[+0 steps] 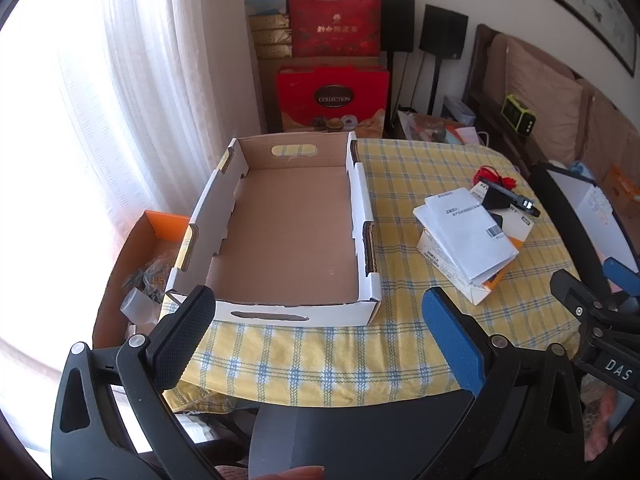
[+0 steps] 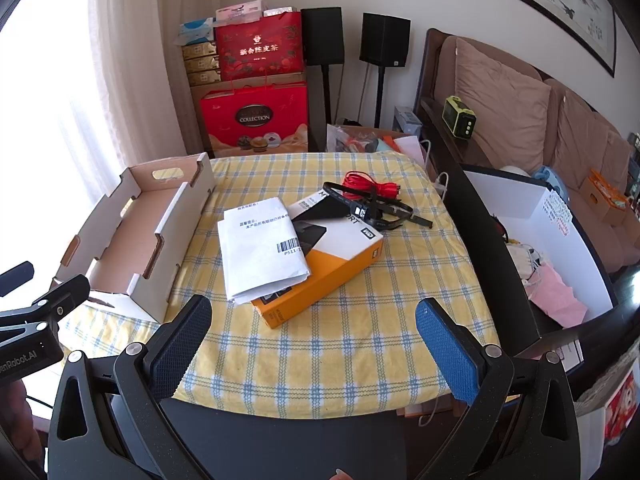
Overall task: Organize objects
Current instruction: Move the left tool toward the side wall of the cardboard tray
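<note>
Left wrist view
Left gripper (image 1: pixel 320 332): nearest, jaws spread wide, holding nothing.
Cardboard tray (image 1: pixel 362 196): just beyond it on the checked bench (image 1: pixel 400 336).
Papers (image 1: pixel 466 234): right of the tray, on the orange box (image 1: pixel 490 280).

Right wrist view
Right gripper (image 2: pixel 314 338): jaws apart, holding nothing.
Orange box (image 2: pixel 320 280): mid-bench, papers (image 2: pixel 262 248) on top.
Red cable (image 2: pixel 370 186): behind, touching a black strap (image 2: pixel 384 210).

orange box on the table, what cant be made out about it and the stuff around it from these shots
- Orange box: top label partly covered by the white paper, right wrist view.
- Black item on the box: tangled with the red cable, identity unclear in both views.
- Paper's print: too small to read.
- Cardboard tray: near wall hides the floor strip behind it, left wrist view.
</note>
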Tool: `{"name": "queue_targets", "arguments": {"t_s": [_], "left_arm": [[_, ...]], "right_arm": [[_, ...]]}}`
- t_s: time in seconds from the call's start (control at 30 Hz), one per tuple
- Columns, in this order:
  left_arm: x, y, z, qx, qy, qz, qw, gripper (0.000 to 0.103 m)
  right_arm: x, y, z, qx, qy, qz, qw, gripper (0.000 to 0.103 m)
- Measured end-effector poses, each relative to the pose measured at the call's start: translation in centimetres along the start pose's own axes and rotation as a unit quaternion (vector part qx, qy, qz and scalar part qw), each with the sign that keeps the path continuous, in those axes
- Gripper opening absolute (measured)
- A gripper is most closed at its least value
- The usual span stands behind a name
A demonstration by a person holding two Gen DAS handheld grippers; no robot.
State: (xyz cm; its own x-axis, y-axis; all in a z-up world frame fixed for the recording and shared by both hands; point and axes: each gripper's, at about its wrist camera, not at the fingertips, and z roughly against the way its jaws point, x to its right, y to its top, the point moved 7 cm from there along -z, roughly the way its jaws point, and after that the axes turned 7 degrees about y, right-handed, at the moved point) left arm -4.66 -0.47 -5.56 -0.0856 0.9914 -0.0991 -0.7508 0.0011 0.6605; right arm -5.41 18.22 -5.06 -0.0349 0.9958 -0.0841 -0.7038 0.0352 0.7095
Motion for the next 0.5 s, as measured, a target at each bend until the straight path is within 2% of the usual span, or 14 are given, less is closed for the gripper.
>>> {"name": "queue_targets", "arguments": {"t_s": [0.5], "left_arm": [[-0.12, 0.11, 0.09, -0.001, 0.003, 0.000, 1.0000, 0.103]], "right_arm": [[-0.17, 0.10, 0.05, 0.000, -0.001, 0.002, 1.000, 0.103]]}}
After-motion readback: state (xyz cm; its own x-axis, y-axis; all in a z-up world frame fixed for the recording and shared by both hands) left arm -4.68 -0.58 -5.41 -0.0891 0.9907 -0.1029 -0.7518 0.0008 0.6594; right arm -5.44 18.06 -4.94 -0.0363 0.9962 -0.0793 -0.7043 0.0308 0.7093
